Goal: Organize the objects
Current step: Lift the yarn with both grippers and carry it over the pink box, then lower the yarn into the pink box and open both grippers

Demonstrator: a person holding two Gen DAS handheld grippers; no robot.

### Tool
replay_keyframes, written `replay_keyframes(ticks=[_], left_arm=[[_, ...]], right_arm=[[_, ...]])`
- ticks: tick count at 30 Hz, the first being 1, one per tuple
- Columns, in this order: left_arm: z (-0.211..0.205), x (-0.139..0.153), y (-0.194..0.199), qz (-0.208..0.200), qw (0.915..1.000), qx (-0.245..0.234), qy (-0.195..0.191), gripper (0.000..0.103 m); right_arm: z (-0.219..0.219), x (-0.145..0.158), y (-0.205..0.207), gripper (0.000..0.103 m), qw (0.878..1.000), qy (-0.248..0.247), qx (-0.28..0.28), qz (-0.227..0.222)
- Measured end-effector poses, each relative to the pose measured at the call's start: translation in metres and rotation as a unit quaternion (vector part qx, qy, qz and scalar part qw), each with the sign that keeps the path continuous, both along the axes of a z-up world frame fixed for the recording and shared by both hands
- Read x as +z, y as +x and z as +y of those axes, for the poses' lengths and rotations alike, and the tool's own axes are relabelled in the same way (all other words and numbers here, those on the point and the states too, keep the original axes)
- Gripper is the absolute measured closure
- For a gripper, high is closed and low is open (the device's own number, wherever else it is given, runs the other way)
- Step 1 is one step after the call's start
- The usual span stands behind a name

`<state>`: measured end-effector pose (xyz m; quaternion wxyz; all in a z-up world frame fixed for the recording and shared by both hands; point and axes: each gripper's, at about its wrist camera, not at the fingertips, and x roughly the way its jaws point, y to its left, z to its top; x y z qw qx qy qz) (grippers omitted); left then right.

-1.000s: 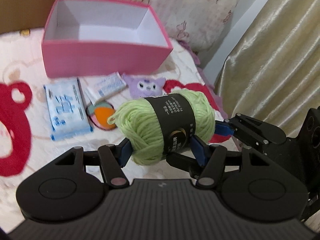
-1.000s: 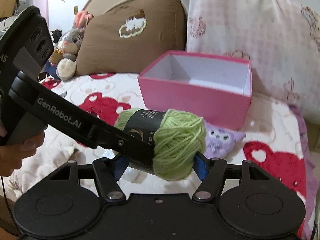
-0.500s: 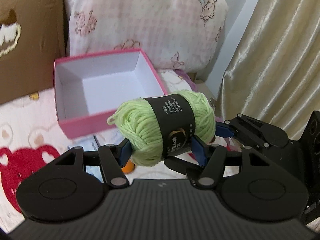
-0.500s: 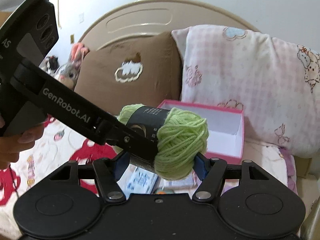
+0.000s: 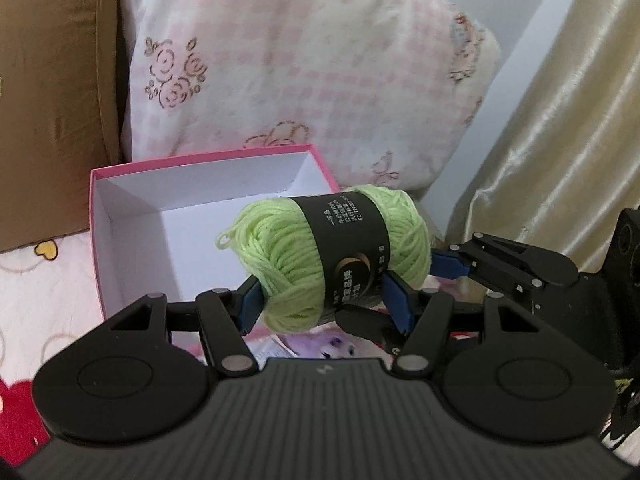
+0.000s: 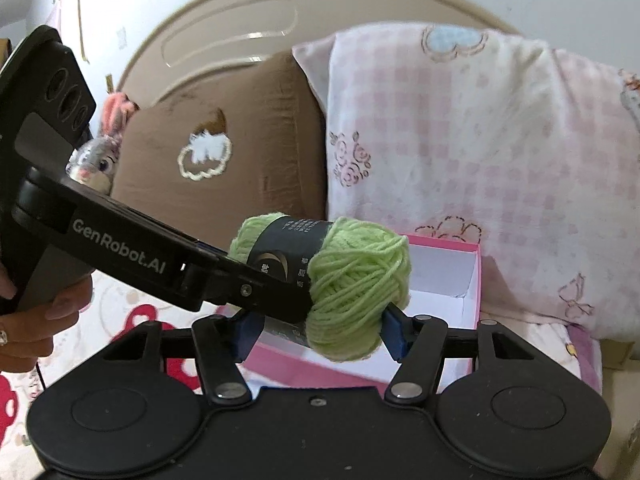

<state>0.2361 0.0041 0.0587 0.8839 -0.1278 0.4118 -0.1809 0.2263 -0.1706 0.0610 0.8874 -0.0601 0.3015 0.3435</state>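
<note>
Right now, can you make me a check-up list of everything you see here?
Surface: bedsheet with red hearts, soft.
Job's things: green yarn ball with black paper band, held in the air in front of the open pink cardboard box, whose visible inside is bare.
Clutter: purple plush toy, partly hidden below the yarn.
Grippers: left gripper shut on the yarn; right gripper closing, yarn between its pads.
Cables: nothing seen.
Surroundings: pink checked pillow, brown cushion, grey bunny plush, gold curtain, a hand.
</note>
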Motion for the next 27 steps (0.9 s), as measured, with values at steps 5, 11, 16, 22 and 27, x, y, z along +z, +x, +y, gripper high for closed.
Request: replay_keyframes(ticks=[5, 11, 16, 22, 27], left_arm=[[0.015, -0.030, 0.051, 0.024, 0.9994, -0.006, -0.022, 0.042], [0.012, -0.072, 0.100, 0.052, 0.9986, -0.007, -0.013, 0.042], [0.007, -0.097, 0.126, 0.072, 0.9973, -0.002, -0.010, 0.042], [0.013, -0.128, 0.138, 0.097, 0.9940, 0.026, -0.041, 0.042], [0.010, -0.144, 0.140, 0.105, 0.9925, 0.057, -0.023, 0.045]], right_arm=[[0.010, -0.022, 0.048, 0.040, 1.000, -0.018, -0.001, 0.025], [0.018, -0.061, 0.093, 0.042, 0.997, -0.041, -0.011, 0.060], [0.020, -0.086, 0.116, 0.042, 0.995, -0.042, -0.033, 0.087], [0.026, -0.105, 0.128, 0.044, 0.992, -0.079, -0.037, 0.094], [0.038, -0.118, 0.131, 0.060, 0.987, -0.125, -0.032, 0.093]])
